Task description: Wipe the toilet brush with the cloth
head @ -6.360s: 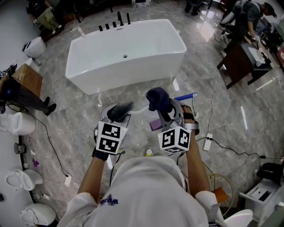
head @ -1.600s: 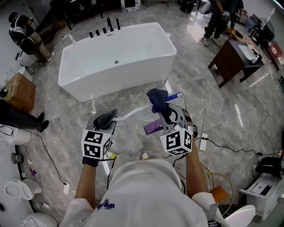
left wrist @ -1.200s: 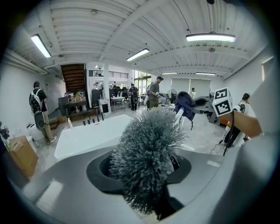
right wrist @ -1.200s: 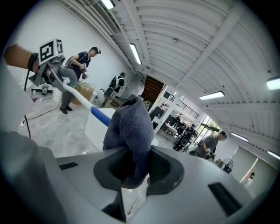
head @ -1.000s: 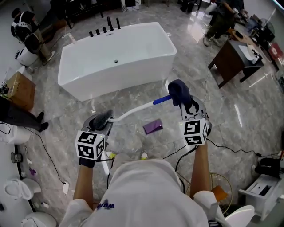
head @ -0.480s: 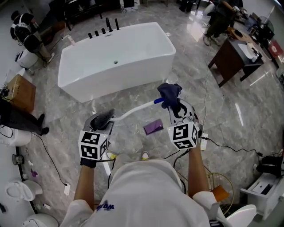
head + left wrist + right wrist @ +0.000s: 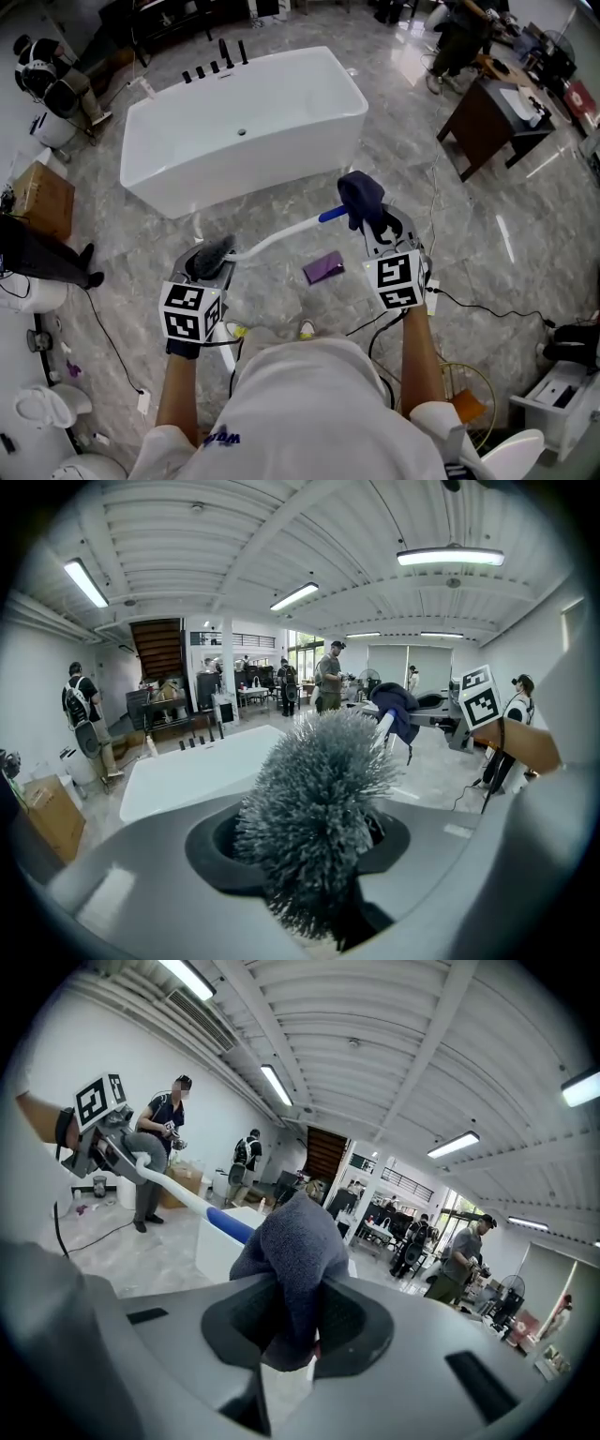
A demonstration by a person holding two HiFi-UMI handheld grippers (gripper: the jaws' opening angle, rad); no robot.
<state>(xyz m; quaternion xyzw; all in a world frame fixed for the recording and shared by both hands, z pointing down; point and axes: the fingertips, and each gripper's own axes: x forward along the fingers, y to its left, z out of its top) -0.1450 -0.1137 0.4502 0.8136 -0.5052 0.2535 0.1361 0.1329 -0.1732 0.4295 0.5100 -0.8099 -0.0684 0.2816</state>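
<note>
A toilet brush with dark grey bristles [image 7: 212, 254] and a white handle [image 7: 277, 235] that ends in blue [image 7: 330, 215] hangs level above the floor. My left gripper [image 7: 207, 265] is shut on the bristle head [image 7: 314, 808], which fills its jaws in the left gripper view. My right gripper [image 7: 371, 218] is shut on a dark blue cloth [image 7: 361, 195], which is wrapped over the blue end of the handle [image 7: 228, 1225]. The bunched cloth [image 7: 295, 1246] bulges out of the jaws in the right gripper view, where the left gripper shows far off at the left.
A white bathtub [image 7: 244, 122] stands just ahead. A purple item [image 7: 324, 268] lies on the marble floor below the handle. A cable and power strip [image 7: 434, 293] trail at the right. A brown desk [image 7: 487, 117] and people stand at the back right, toilets [image 7: 28, 291] at the left.
Since a second ago the cloth has slid a little along the blue end toward the brush head, then eased back slightly. The left gripper and the bristle head stay put.
</note>
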